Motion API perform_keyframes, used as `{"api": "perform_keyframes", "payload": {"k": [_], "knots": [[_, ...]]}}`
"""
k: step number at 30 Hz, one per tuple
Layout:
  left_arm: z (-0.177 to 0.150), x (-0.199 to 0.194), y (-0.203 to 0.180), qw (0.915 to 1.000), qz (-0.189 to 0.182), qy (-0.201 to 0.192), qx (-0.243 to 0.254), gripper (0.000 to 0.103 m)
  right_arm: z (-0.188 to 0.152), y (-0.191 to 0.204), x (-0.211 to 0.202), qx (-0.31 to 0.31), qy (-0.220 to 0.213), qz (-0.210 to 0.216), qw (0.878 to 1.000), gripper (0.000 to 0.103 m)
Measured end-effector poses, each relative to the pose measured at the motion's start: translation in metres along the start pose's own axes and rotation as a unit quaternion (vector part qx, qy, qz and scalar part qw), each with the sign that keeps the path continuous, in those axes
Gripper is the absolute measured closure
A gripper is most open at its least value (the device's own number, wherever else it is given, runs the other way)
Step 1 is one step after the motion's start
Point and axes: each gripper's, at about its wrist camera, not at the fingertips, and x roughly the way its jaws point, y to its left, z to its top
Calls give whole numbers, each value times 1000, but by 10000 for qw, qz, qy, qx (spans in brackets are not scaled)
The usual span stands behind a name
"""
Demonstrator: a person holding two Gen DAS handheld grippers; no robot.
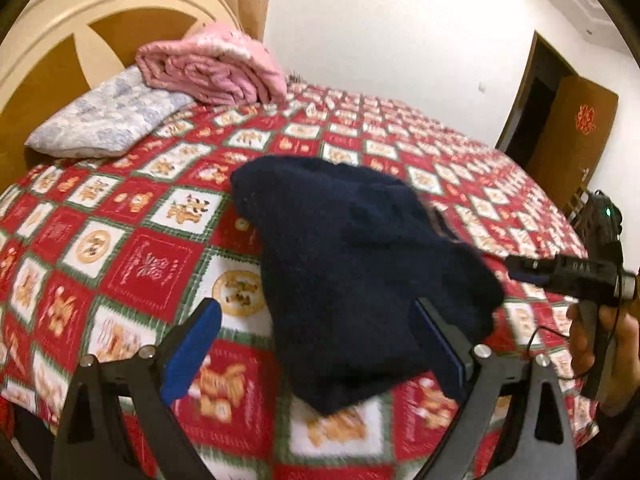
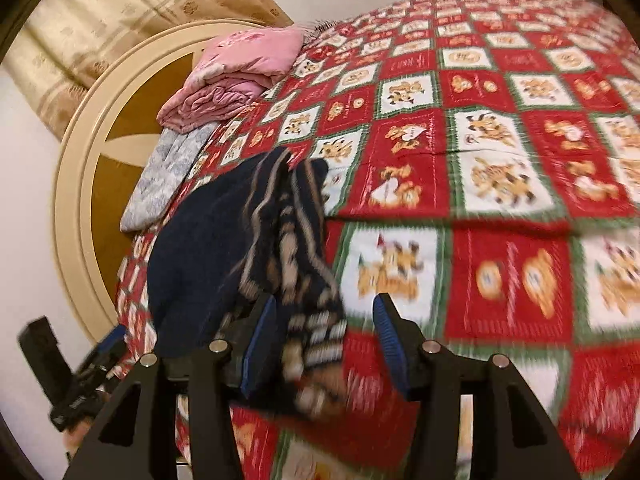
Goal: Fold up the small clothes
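Dark navy garment bunched on checkered bedspread, long axis running away toward headboard. Striped edge droops between right gripper jaws, parted, not pinching. Left gripper spread wide, garment's near end between fingers, unpinched. Both equally near.

We saw a red, white and green patchwork bedspread printed with cartoon bears, covering the whole bed. Near the head of the bed a pale blue-and-white patterned pillow lay on it, and a folded pink quilt rested partly on the pillow. Behind them stood a round cream and brown headboard, with beige patterned curtains beyond. A brown door carried a red paper ornament.
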Motion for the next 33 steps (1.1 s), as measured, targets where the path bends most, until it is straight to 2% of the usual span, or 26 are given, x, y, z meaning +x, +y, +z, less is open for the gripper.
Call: {"api": "perform_keyframes", "payload": {"k": [4, 7, 10, 15, 23, 29, 33], "knots": [[-4, -40, -15, 9990, 8, -431, 76, 6, -32, 38, -45, -598, -482, -288, 9966, 50], [1, -58, -28, 9980, 22, -603, 187, 6, -54, 66, -79, -1057, -822, -406, 9902, 50], [7, -81, -39, 9952, -49, -936, 275, 5, -69, 88, -105, -1411, -1137, -528, 9820, 50], [9, -99, -52, 9927, -185, -1099, 468, 4, -85, 112, -146, -1759, -1539, -555, 9707, 50], [8, -105, -58, 9915, -251, -1167, 515, 4, -98, 133, -175, -1960, -1809, -537, 9623, 49], [6, -103, -61, 9919, -298, -1101, 560, 4, -101, 137, -173, -2051, -1764, -576, 9610, 49], [4, -101, -67, 9923, -154, -1054, 637, 3, -102, 137, -171, -2069, -1763, -582, 9606, 49]]}}
